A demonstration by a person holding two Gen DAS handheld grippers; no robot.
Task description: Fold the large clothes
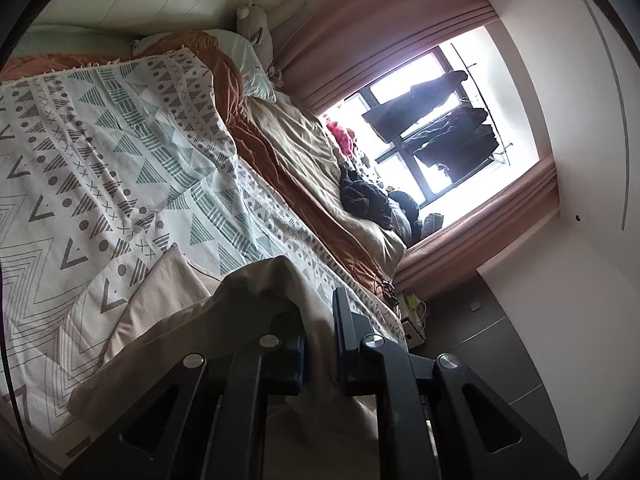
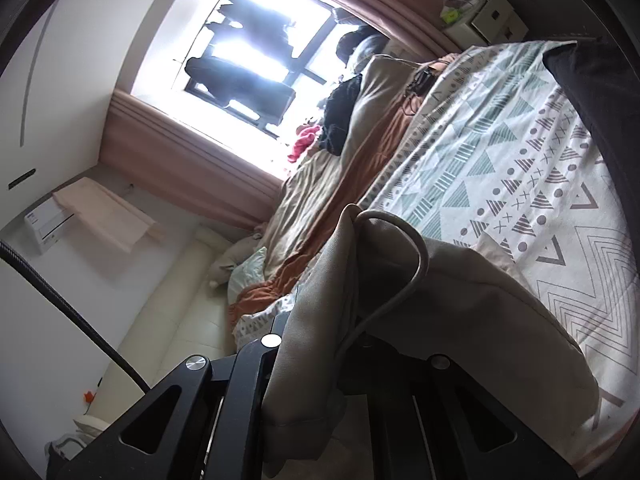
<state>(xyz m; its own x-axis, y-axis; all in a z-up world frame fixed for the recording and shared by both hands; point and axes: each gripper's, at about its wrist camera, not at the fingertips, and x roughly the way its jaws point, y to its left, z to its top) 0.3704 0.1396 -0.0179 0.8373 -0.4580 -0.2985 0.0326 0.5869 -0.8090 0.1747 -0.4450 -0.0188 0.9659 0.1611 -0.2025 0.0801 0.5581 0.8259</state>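
The beige garment point(image 1: 256, 304) lies partly on the patterned bedspread point(image 1: 120, 152), its near edges lifted off the bed at both ends. Beyond the spread sit a rumpled orange-and-tan duvet point(image 1: 296, 168), a pale pillow point(image 1: 244, 60) and a bright window point(image 1: 436, 128) framed by pink curtains point(image 1: 384, 28). The left gripper point(image 1: 320, 344) is clenched on a fold of the garment, cloth bunched between its fingers. The right gripper point(image 2: 308, 344) likewise pinches the fabric (a drawstring point(image 2: 404, 276) loops beside it). Only the right wrist view shows a wall air conditioner point(image 2: 48, 228); only the left shows dark floor tiles point(image 1: 496, 332).
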